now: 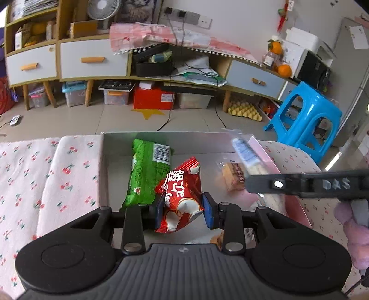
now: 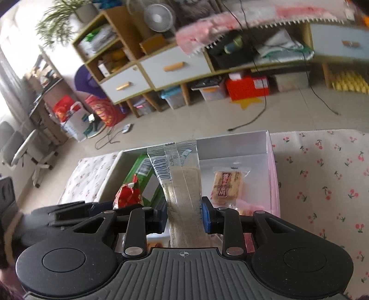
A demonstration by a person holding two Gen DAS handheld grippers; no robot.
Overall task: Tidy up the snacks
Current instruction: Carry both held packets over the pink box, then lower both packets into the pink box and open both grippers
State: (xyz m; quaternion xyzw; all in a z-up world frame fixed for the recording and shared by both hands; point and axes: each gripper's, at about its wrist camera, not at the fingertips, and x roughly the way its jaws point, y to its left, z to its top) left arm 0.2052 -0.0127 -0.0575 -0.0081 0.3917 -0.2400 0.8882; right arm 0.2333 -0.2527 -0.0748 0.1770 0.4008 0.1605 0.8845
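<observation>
- Two snacks gripped, one per gripper.
- Left wrist view: left gripper (image 1: 182,213) clamped on red packet (image 1: 182,196), held over open box (image 1: 161,139); green packet (image 1: 145,173) and wrapped biscuit (image 1: 231,176) lying inside.
- Right wrist view: right gripper (image 2: 184,217) pinching clear-wrapped wafer (image 2: 182,182) above same box (image 2: 230,143) on cherry-print cloth (image 2: 322,175).

Grey tiled floor (image 1: 196,120), wooden drawer cabinets (image 1: 92,57), blue plastic stool (image 1: 306,120), white wall (image 1: 242,20)
</observation>
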